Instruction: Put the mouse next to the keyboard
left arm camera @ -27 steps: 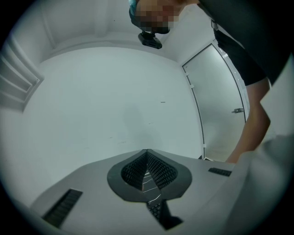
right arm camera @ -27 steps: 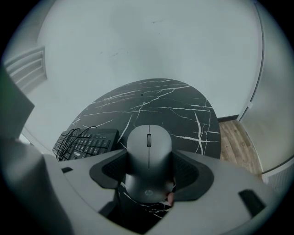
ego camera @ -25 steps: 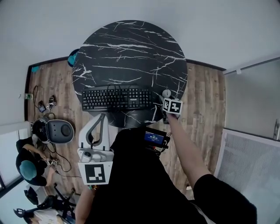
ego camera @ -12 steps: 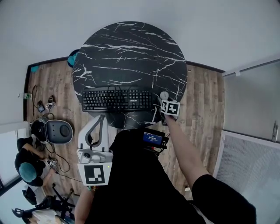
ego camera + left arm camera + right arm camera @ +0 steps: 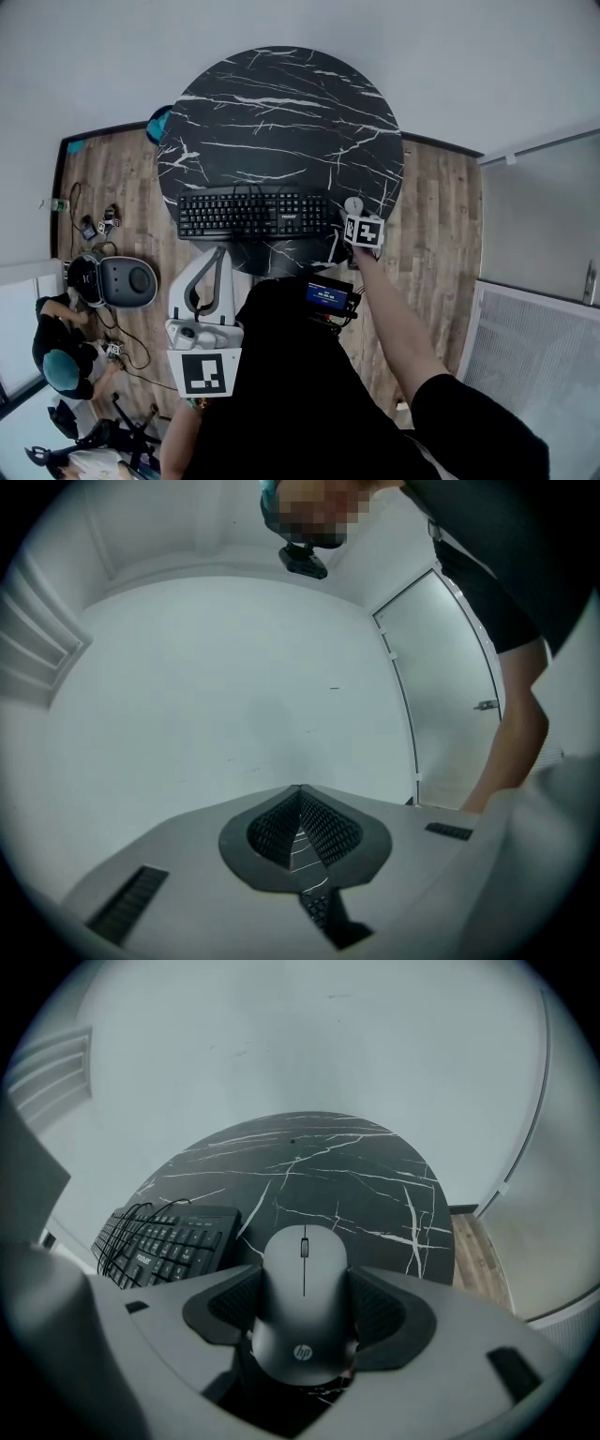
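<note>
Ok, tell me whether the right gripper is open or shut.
Shut on the mouse: the right gripper has both jaws pressed against its sides.

Round table (image 5: 281, 103): black top with white marble veining, standing against the far wall (image 5: 450, 47), which is plain white. Floor (image 5: 441, 216): brown wood planks, with a dark baseboard (image 5: 441, 141) at the wall foot. Left floor area: loose cables (image 5: 94, 223). Near right: white grille panel (image 5: 539, 366). White door (image 5: 450, 696) with handle. Lighting: even, diffuse.
</note>
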The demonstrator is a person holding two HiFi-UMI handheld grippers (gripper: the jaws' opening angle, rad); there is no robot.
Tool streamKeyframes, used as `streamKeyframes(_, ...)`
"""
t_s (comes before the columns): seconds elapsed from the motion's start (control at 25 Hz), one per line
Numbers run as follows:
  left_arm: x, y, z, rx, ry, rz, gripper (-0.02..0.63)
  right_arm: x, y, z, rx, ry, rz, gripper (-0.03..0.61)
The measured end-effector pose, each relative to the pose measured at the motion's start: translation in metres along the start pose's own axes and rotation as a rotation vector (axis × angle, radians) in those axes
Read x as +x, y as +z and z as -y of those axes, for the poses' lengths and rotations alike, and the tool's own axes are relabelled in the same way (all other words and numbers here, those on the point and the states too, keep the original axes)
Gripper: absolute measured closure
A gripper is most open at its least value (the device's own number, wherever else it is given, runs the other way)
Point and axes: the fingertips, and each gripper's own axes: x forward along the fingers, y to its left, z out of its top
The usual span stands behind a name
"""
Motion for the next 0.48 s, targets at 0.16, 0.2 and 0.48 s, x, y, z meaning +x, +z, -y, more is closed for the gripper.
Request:
streamKeyframes(0.16, 0.0015, 0.0006, 0.0015, -0.01, -0.006, 0.004, 0.601, 0.0008, -0.0012, -0.0011, -0.039, -0.029, -0.034, 0.301)
streamKeyframes(0.2, 0.0018, 0.0009, 0.0017, -0.008, -0.009, 0.003, 0.601, 0.0007, -0.0009, -0.0012, -0.036, -0.029, -0.039, 0.301)
streamKeyframes(0.48, 0.0057, 0.0019, 0.0046, 0.01, -0.035, 0.008, 0.601, 0.0022, 0.0002, -0.0017, -0.022, -0.037, -0.08, 0.301)
